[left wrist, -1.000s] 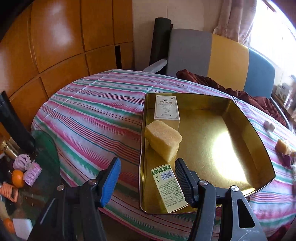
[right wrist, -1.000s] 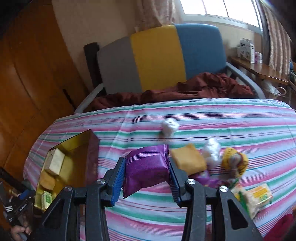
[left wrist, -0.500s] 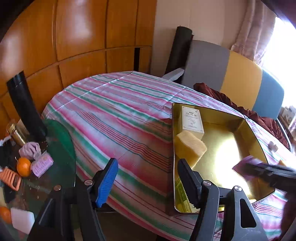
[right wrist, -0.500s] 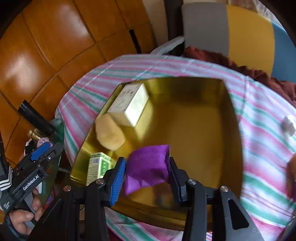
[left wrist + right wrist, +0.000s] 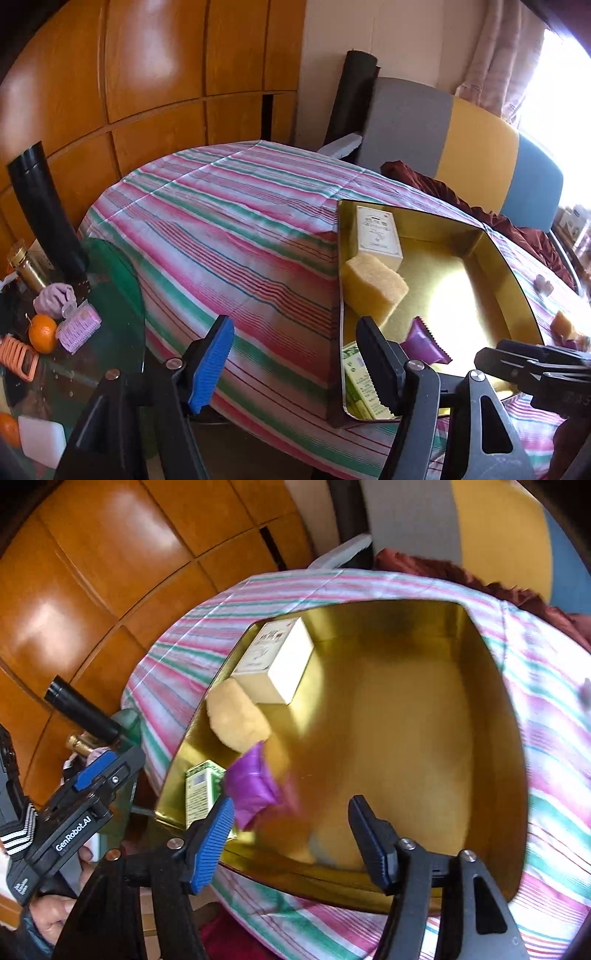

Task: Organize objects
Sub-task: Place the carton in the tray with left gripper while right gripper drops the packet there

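Note:
A gold tin tray (image 5: 511, 258) stands on the striped tablecloth (image 5: 229, 229). It holds a white box (image 5: 378, 230), a yellow sponge (image 5: 373, 288), a green box (image 5: 360, 387) and a purple packet (image 5: 424, 341). My right gripper (image 5: 291, 842) hovers over the tray's near edge, its jaws opening. The blurred purple packet (image 5: 251, 786) is loose in the tray just beyond the blue pad, with nothing between the pads. My left gripper (image 5: 295, 369) hangs over the table's near edge, left of the tray, jaws opening and empty. The right gripper (image 5: 535, 363) also shows at the tray's right corner.
A low glass side table (image 5: 122, 280) at the left carries an orange (image 5: 42, 332), a bottle, a black tube (image 5: 44, 210) and pink items. A grey, yellow and blue chair (image 5: 461, 147) with a dark red cloth stands behind. Small items (image 5: 563, 325) lie right of the tray.
My right gripper carried the purple packet from the tablecloth to over the tray and opened; the packet dropped out. My left gripper drew back left off the tray and widened a little.

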The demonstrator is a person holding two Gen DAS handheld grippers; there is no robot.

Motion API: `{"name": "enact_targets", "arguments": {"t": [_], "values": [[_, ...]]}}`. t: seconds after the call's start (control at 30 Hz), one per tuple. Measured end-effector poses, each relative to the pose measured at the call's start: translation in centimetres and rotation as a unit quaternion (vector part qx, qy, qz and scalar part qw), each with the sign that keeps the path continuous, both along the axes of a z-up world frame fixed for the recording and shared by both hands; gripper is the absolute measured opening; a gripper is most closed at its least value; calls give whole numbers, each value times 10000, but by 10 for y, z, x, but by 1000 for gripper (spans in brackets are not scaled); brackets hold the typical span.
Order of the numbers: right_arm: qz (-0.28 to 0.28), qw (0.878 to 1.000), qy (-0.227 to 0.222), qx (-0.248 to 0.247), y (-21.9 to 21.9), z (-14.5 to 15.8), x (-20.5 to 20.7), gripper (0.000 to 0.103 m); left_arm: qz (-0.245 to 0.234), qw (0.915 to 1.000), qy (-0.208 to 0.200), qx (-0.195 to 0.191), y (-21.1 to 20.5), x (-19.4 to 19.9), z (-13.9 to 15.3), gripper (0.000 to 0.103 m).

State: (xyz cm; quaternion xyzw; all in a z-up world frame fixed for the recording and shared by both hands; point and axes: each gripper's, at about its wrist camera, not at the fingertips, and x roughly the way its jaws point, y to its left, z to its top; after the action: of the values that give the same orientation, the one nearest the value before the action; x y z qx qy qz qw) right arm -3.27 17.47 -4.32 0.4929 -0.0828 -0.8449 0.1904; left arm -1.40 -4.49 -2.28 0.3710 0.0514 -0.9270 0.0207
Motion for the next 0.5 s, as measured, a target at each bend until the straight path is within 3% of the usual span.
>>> {"name": "enact_targets", "arguments": {"t": [0.3, 0.5], "values": [[-425, 9943, 767, 601, 17, 27, 21, 78, -384, 9992, 74, -49, 25, 5, 9, 72], [-595, 9899, 979, 836, 37, 36, 31, 83, -723, 9972, 117, -150, 47, 11, 14, 73]]}}
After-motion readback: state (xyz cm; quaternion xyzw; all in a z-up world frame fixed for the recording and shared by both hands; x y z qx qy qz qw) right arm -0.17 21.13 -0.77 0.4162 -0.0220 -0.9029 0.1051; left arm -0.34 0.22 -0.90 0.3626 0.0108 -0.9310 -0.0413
